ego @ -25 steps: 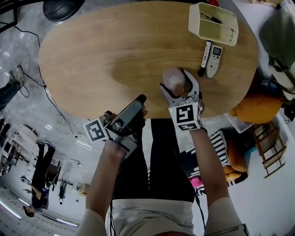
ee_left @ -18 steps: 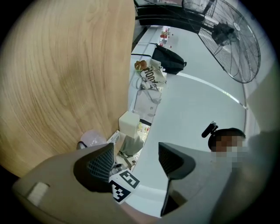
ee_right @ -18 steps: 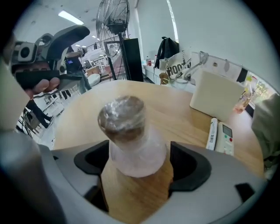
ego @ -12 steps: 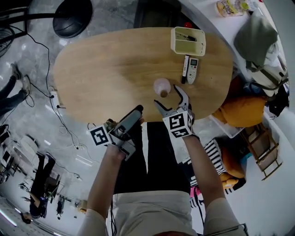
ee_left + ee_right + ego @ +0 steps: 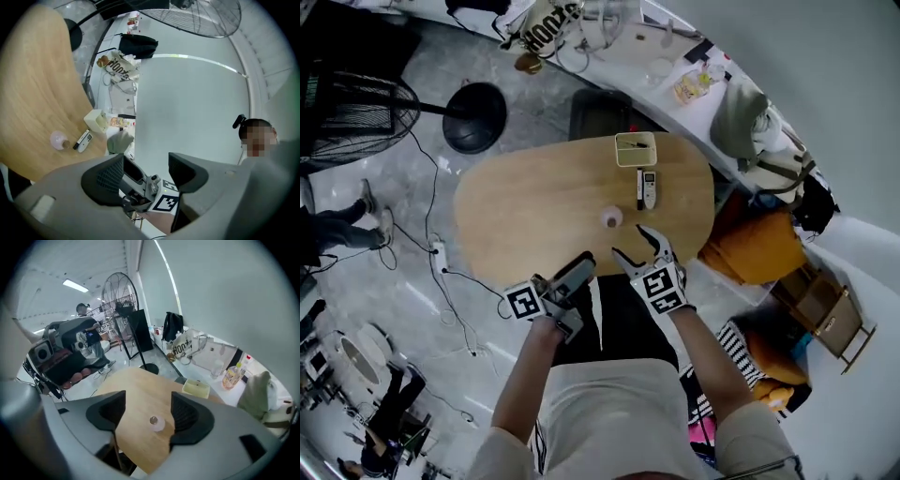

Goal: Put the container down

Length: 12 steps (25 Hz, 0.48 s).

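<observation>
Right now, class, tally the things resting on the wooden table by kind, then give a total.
Pink container: 1
Remote control: 1
Marker pen: 1
Cream box: 1
Total: 4

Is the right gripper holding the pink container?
No: the right gripper has empty jaws, just closing somewhat; the pink container sits on the table.
</observation>
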Tool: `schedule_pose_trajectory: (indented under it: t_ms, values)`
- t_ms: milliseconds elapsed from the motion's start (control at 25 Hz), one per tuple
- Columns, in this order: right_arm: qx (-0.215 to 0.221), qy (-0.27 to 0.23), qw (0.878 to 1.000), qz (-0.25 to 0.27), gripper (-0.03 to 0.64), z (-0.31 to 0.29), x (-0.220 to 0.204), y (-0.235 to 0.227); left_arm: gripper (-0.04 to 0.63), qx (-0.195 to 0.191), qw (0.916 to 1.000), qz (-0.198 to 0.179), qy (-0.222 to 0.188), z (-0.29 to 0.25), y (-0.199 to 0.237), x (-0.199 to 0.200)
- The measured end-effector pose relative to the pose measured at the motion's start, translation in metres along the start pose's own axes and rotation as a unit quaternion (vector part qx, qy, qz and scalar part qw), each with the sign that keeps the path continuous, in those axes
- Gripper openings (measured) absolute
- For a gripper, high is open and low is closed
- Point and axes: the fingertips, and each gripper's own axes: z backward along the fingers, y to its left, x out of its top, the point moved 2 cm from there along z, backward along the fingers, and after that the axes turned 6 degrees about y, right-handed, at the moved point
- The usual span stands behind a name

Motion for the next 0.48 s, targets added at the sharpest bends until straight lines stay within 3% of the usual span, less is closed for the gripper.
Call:
schedule_pose_trajectory:
  t_ms: [160, 280, 480]
  values:
    - [-0.022, -0.033, 0.999, -0.009, 0.216, 0.066, 0.027, 0.018, 0.248, 0.006, 0.9972, -0.068, 0.029, 0.011, -0.065, -0.013]
    - [-0.039, -0.050, 0.998, -0.009, 0.184, 0.110, 0.042, 0.042, 0.221, 0.022, 0.9891, -0.135, 0.056, 0.026, -0.104, -0.025]
    - [-0.050, -0.068, 0.996, 0.027, 0.130, 0.167, 0.055, 0.104, 0.179, 0.070, 0.9565, -0.268, 0.092, 0.074, -0.144, -0.057]
